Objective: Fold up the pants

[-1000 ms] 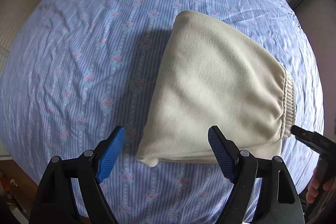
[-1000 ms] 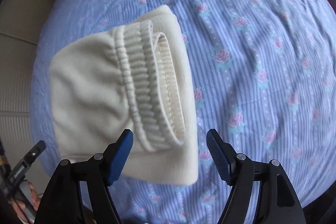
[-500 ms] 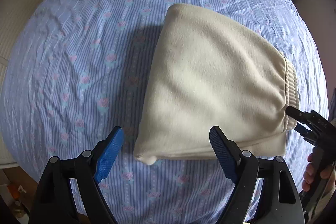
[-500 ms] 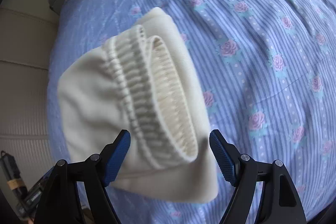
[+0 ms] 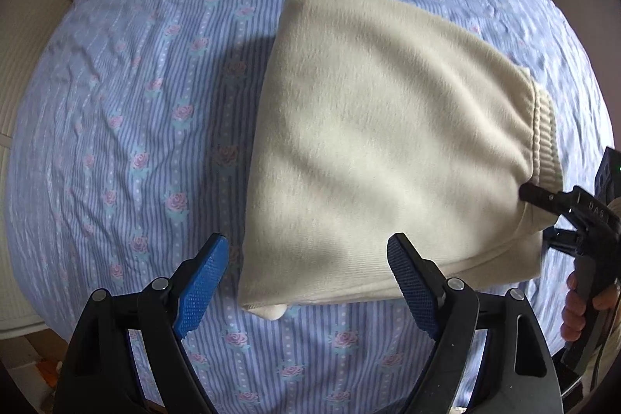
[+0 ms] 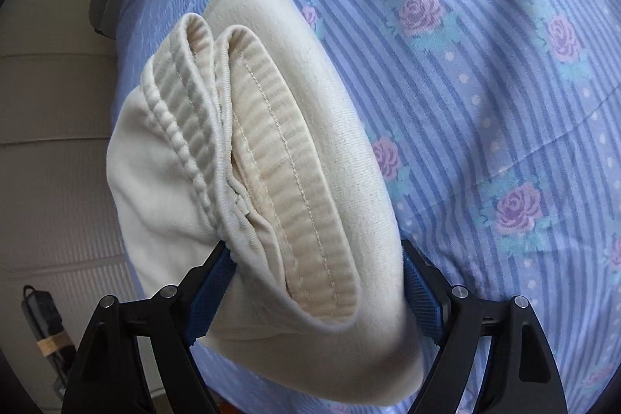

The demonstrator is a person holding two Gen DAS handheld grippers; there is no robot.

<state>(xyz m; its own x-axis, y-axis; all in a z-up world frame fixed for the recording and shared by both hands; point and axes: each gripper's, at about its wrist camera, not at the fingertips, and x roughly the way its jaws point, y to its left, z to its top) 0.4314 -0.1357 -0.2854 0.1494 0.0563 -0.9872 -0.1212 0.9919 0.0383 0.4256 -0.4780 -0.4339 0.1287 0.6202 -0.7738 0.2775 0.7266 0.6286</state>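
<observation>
The cream pants (image 5: pixel 388 142) lie folded in a thick stack on the bed. Their ribbed waistband (image 5: pixel 543 130) faces right. My left gripper (image 5: pixel 306 270) hangs open just above the stack's near-left corner, its blue pads touching nothing. In the right wrist view the waistband (image 6: pixel 271 161) and the pants (image 6: pixel 341 150) fill the frame. My right gripper (image 6: pixel 316 266) straddles the stack's near corner with wide jaws, and the fabric hides part of both pads. From the left wrist view, the right gripper (image 5: pixel 537 216) has one finger above and one below that corner.
A blue striped sheet with pink roses (image 5: pixel 136 103) covers the bed (image 6: pixel 504 64). A cream padded surface (image 6: pixel 50 103) lies past the bed's edge, with a dark object (image 6: pixel 42 328) on it. A person's hand (image 5: pixel 578 309) holds the right gripper's handle.
Both grippers have come down toward the pants. The right gripper has sunk farther, tilted, and now has the waistband corner between its jaws, which stand a little wider.
</observation>
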